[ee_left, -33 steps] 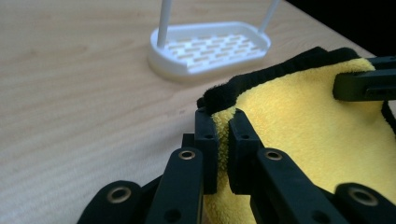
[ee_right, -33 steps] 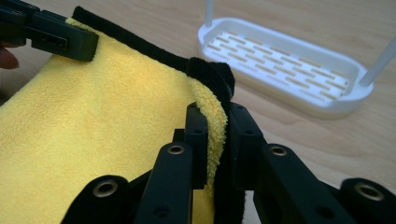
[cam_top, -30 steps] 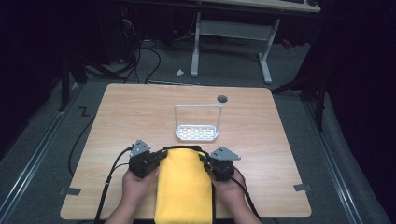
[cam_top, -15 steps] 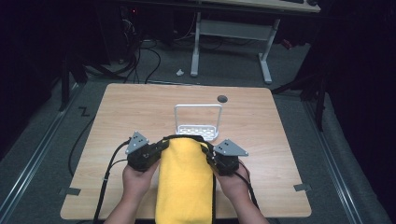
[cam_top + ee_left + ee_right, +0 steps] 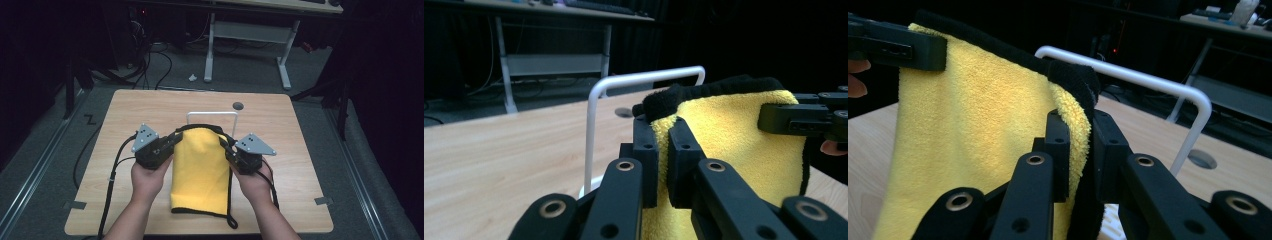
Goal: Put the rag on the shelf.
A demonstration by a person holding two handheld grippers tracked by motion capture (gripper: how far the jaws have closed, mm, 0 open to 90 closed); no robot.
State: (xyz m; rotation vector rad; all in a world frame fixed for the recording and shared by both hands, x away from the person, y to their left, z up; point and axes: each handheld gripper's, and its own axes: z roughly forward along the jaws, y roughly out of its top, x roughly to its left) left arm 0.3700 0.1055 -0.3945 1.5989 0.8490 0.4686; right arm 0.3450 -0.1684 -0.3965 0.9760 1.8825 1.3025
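Between left gripper (image 5: 176, 141) and right gripper (image 5: 224, 146), yellow towel (image 5: 200, 170), corners clamped by both.

— What's on the light wooden table (image 5: 140, 107)?
— A round dark grommet hole (image 5: 238, 105) near its far edge.
— And past it?
— A white metal desk frame (image 5: 245, 35), black cables (image 5: 150, 60), and a small white scrap (image 5: 192, 78) on grey floor.

This looks like a lab or test room. A small wooden table (image 5: 150, 107) stands on grey carpet in a dark space, with loose cables (image 5: 150, 65) on the floor at far left and a white-legged desk (image 5: 247, 35) beyond it.
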